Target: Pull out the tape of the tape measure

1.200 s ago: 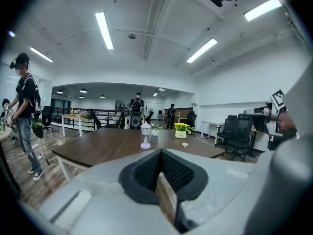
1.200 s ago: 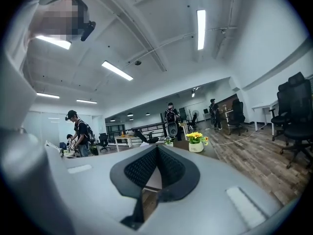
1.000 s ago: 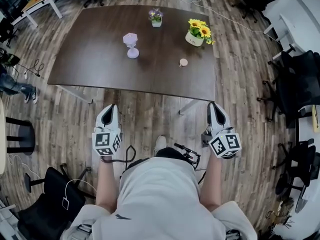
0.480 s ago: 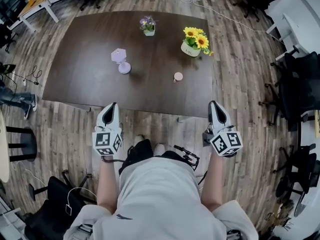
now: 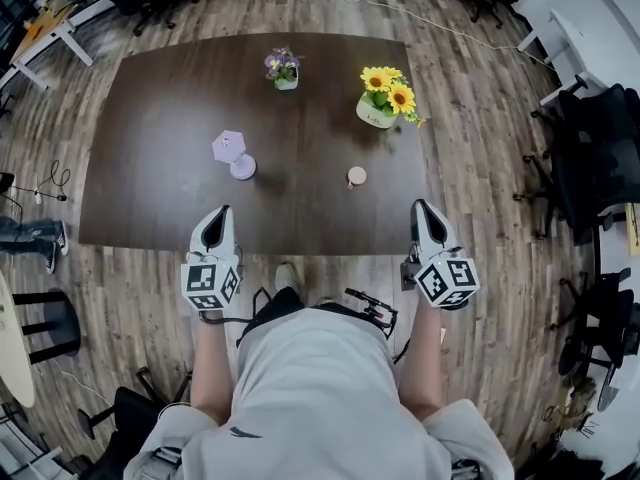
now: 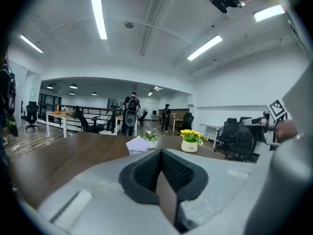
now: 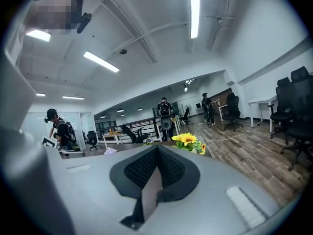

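The tape measure (image 5: 356, 176), a small round pinkish case, lies on the dark brown table (image 5: 150, 168), right of its middle and towards the near edge. My left gripper (image 5: 216, 212) hovers at the table's near edge, left of the case, its jaws shut and empty. My right gripper (image 5: 423, 206) hangs just off the table's near right corner, also shut and empty. In the left gripper view the closed left gripper (image 6: 160, 153) points across the tabletop. The right gripper (image 7: 156, 149) in its own view is closed too. Neither gripper view shows the tape measure.
On the table stand a small purple lamp (image 5: 231, 153), a pot of purple flowers (image 5: 283, 68) and a pot of sunflowers (image 5: 385, 98). Office chairs (image 5: 600, 158) crowd the right side. Cables run over the wooden floor (image 5: 480, 118). People stand far back in the room (image 6: 131, 114).
The person has stepped forward: the table has come nearer and its near edge now reaches the gripper tips. Both grippers keep their places in view and stay shut.
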`<state>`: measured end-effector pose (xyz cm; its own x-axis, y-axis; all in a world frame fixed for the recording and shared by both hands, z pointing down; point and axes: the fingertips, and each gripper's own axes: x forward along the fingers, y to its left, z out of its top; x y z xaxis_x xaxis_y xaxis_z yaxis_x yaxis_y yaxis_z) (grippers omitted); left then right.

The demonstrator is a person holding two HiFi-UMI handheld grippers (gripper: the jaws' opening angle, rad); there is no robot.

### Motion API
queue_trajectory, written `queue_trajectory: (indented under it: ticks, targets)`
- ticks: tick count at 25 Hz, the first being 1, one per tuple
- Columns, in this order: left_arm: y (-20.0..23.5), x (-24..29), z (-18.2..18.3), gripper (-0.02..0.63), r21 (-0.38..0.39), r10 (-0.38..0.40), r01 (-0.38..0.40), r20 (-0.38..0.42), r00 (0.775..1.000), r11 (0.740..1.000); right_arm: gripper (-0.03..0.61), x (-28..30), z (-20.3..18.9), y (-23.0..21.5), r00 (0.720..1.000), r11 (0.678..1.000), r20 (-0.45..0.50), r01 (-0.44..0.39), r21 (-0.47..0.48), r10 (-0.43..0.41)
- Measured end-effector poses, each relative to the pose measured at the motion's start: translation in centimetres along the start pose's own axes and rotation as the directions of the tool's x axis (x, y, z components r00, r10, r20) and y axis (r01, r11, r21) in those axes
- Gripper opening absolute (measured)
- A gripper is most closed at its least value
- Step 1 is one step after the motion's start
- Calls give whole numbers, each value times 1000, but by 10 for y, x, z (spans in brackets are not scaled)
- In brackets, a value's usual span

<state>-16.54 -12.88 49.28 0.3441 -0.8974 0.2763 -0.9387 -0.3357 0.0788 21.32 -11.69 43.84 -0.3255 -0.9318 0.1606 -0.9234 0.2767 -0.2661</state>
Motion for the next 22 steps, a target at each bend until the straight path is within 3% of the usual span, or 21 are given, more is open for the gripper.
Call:
queue_trajectory:
  ticks: [4, 12, 22]
  targets:
    - [17, 25, 3, 6, 2, -38, 38, -5, 999, 999, 0, 29, -7, 6, 999, 1000, -29, 26, -4, -26]
    - [48, 49, 4, 6, -26, -86, 86, -13, 996, 996, 0, 87, -34, 15, 991, 993, -116, 55, -103, -67]
    - [41, 59, 0, 6, -58, -73, 73, 2, 997, 996, 0, 106, -45, 7, 989, 996, -142, 36, -76, -46]
